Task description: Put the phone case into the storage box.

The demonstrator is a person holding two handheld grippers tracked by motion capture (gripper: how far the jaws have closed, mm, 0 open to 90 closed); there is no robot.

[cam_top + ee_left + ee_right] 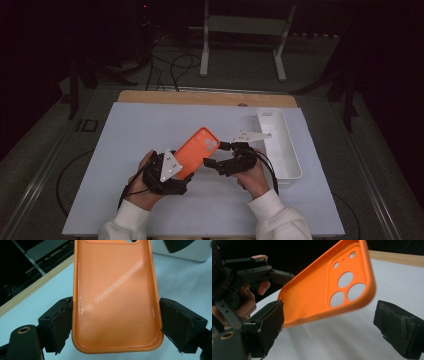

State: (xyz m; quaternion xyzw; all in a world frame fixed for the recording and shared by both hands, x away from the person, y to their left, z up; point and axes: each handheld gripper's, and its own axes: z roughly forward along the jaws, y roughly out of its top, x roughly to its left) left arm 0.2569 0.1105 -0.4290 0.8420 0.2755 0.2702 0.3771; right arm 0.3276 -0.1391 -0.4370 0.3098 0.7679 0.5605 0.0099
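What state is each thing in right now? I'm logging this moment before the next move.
orange phone case: empty, lifted off the table and tilted, clamped across its long sides.
left gripper: shut on the case, a pad pressing each side.
right gripper: open, jaws wide, case's camera end in front of them; contact unclear.
white tray: upright, empty as far as visible.
white mat: flat on the table.

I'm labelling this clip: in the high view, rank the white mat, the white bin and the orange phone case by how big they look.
1. White mat, by far the largest.
2. White bin.
3. Orange phone case, lifted off the mat and so nearer the camera, yet it looks shorter than the bin.
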